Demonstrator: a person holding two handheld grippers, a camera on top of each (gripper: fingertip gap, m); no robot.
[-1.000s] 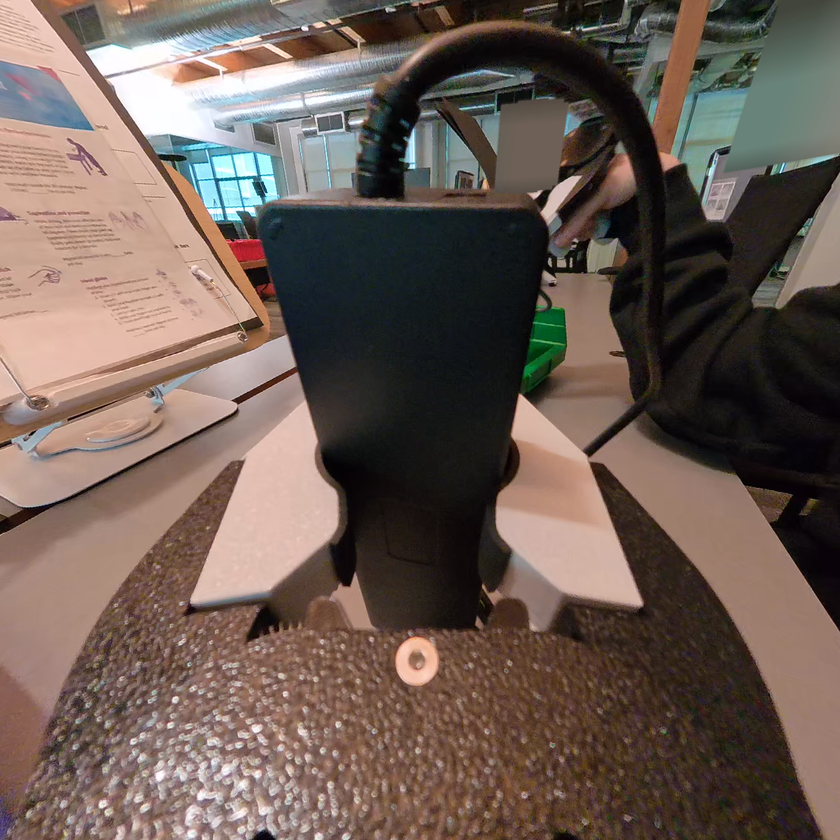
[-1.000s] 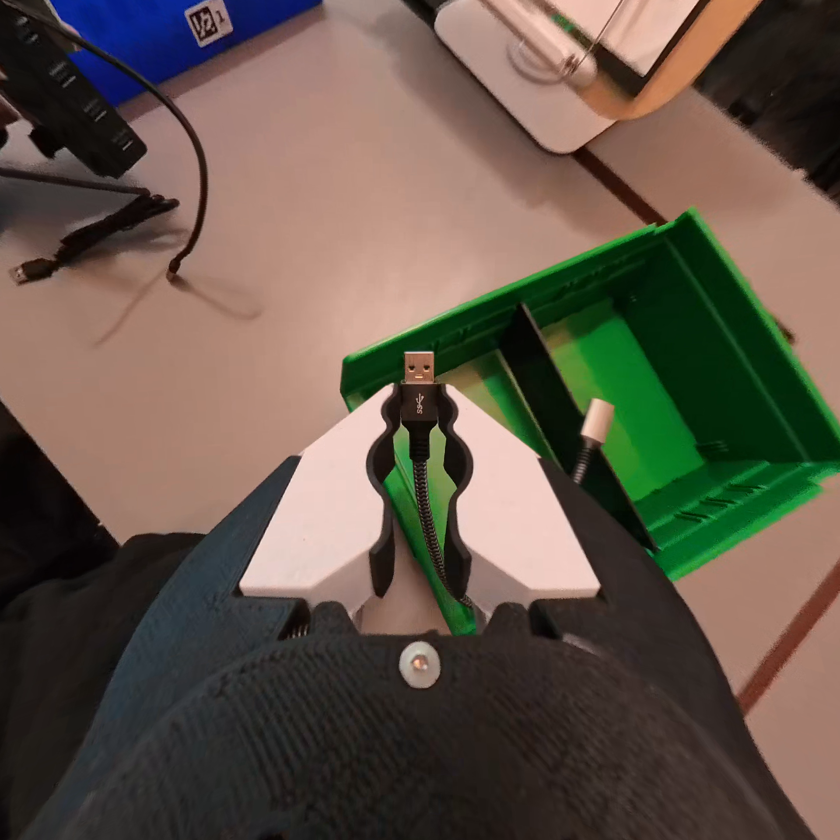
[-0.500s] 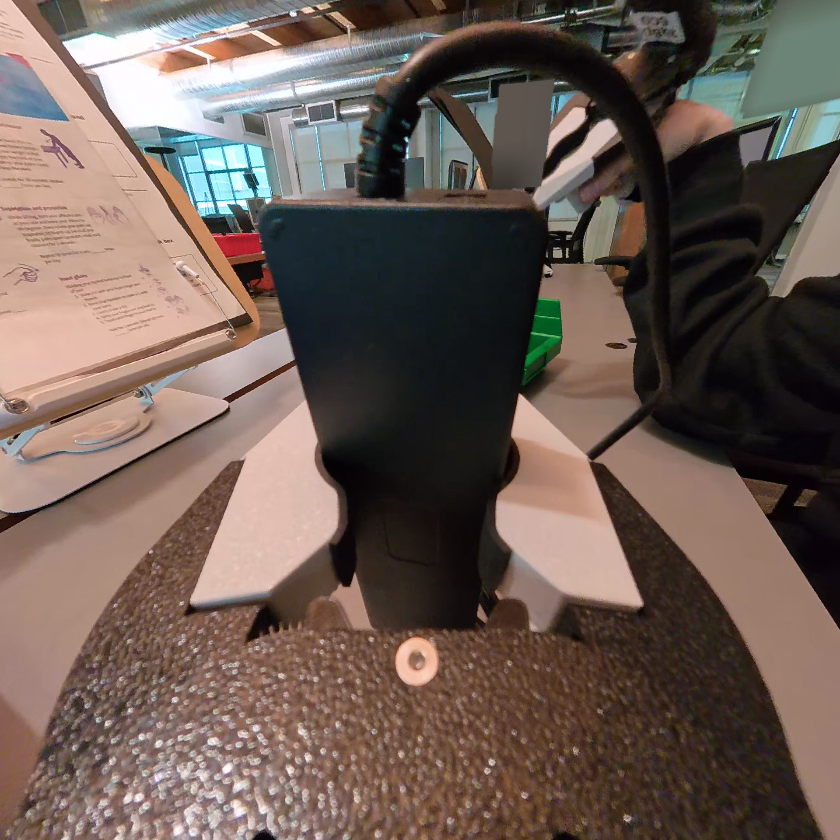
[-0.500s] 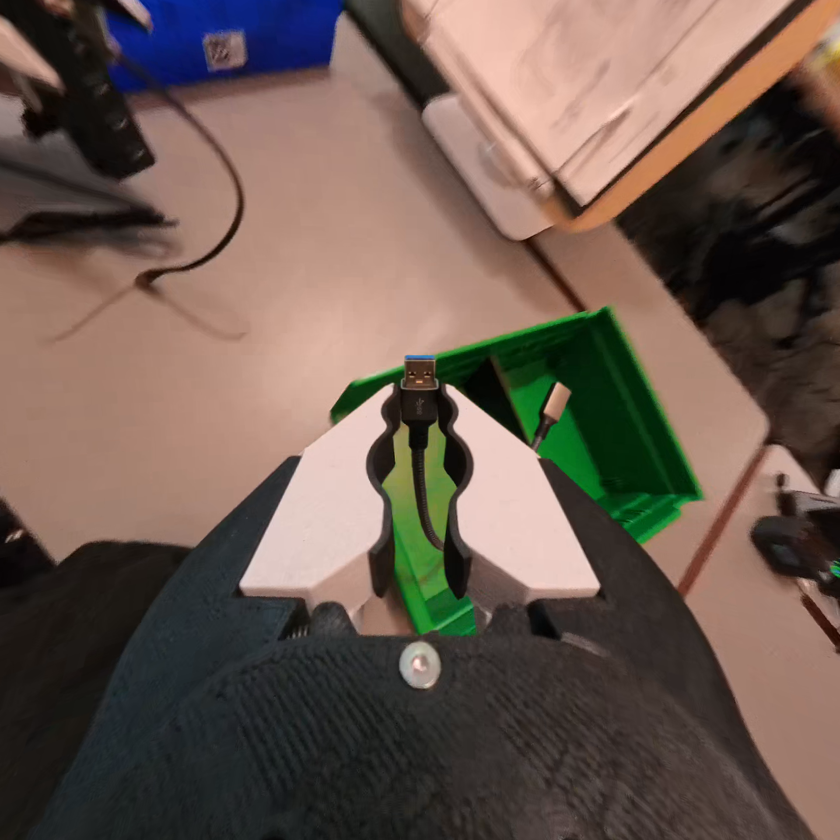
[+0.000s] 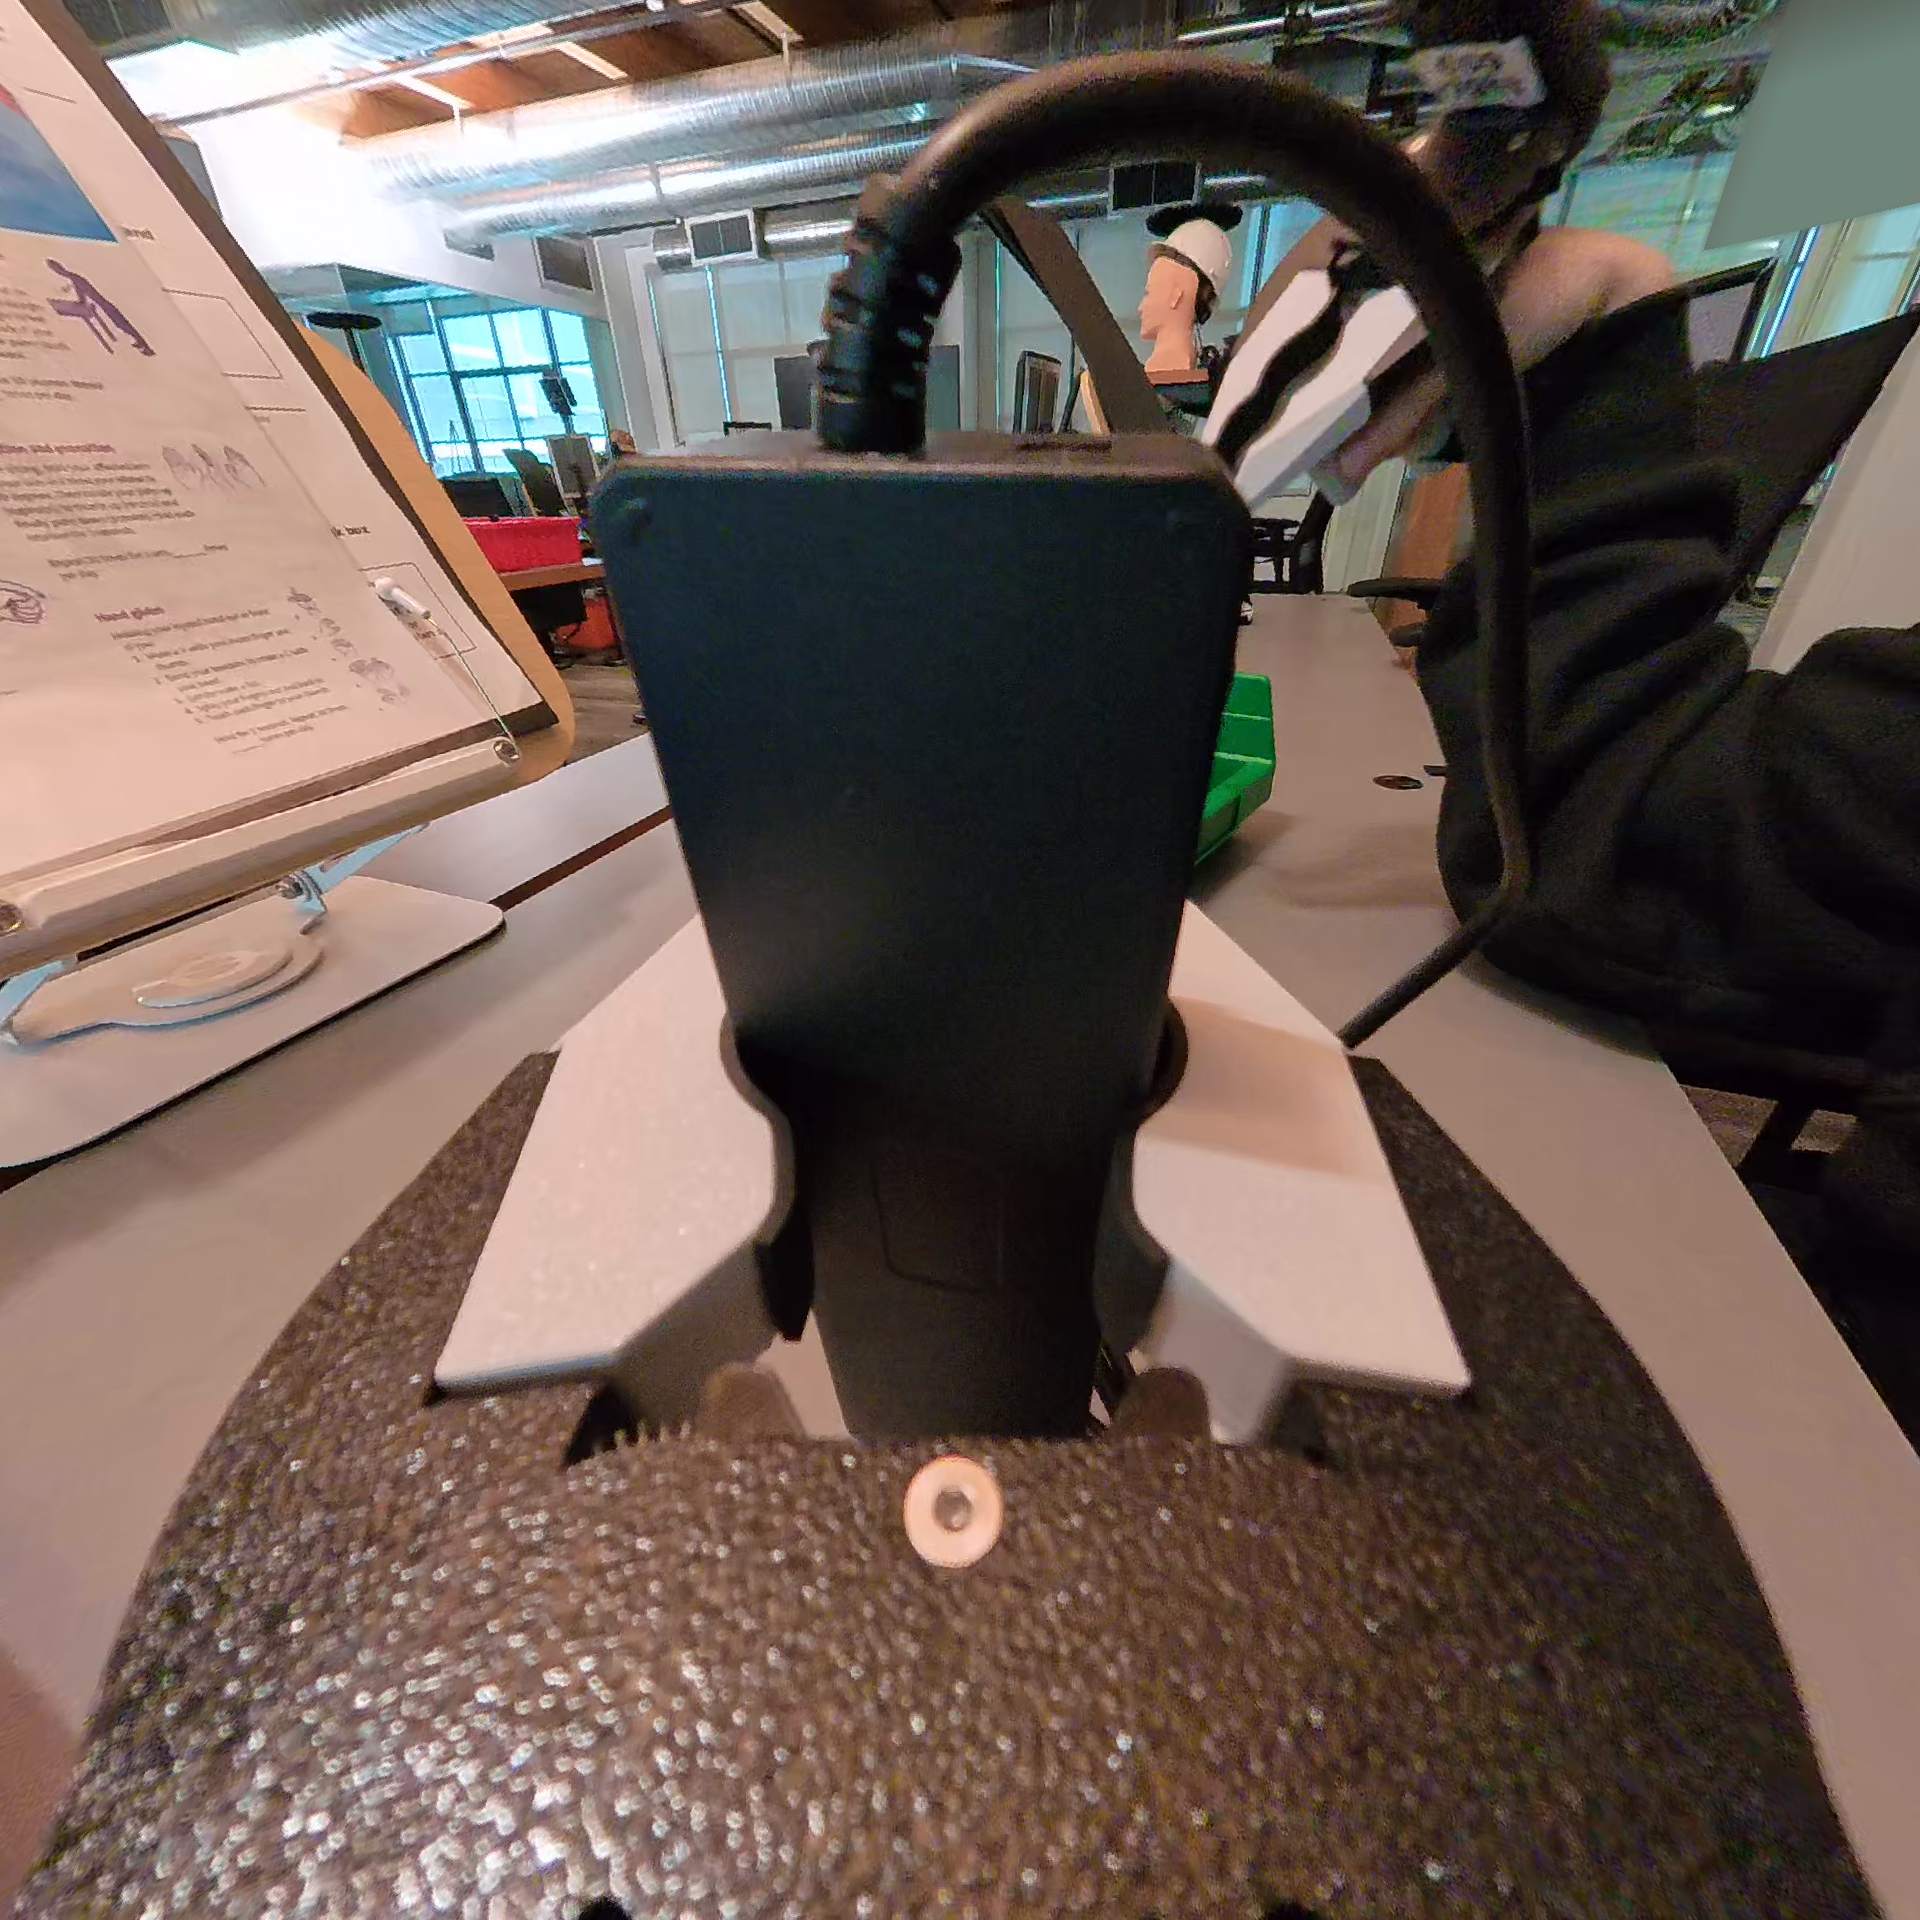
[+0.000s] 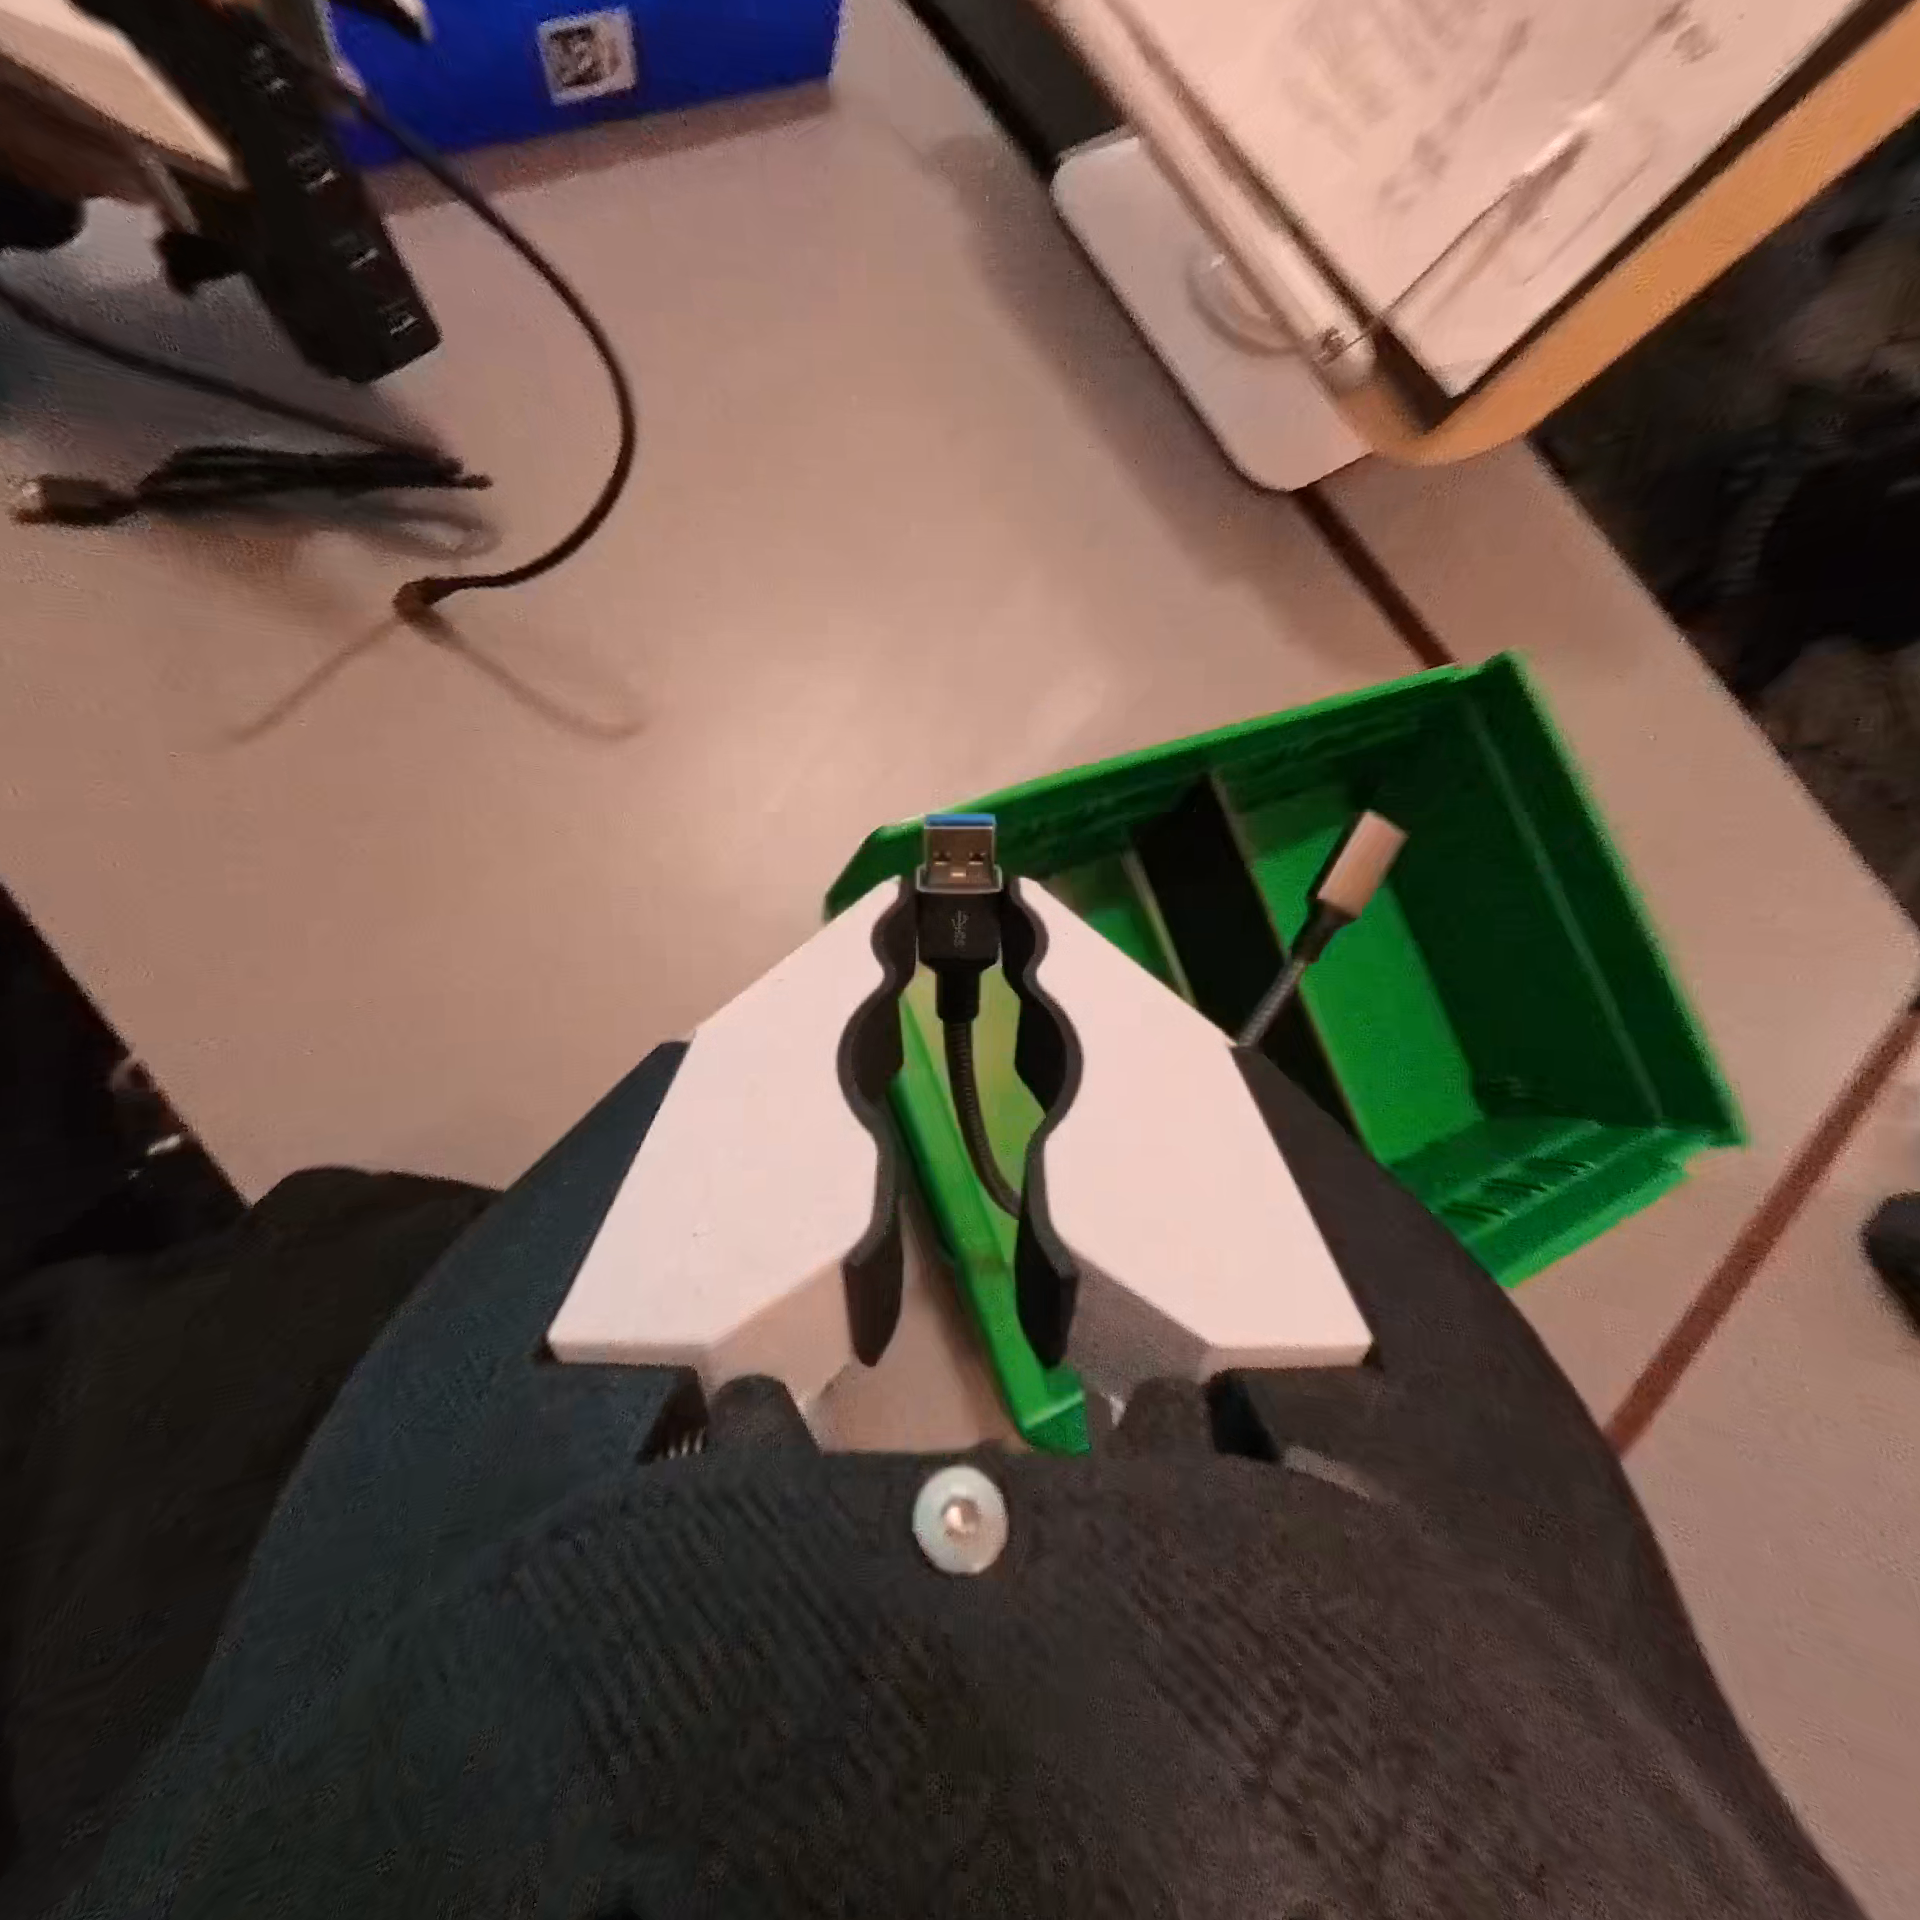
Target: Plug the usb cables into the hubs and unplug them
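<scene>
Left wrist view: bright daylight from rear windows [image 5: 488, 384], sharp, strong fisheye bending at edges. Right wrist view: dimmer, warm cast, motion blur on table [image 6: 831, 520] surroundings; soft cable shadows.

We see the black hub [image 5: 925, 831] upright, its thick lead arching over; the black braided usb cable [image 6: 958, 914] (metal plug forward) points outward.

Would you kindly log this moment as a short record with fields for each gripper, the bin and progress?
left gripper: shut on the black hub, held upright
right gripper: shut on the USB plug, raised above the table
green bin: on the table, a silver-tipped cable inside
progress: plug not yet in hub
</scene>
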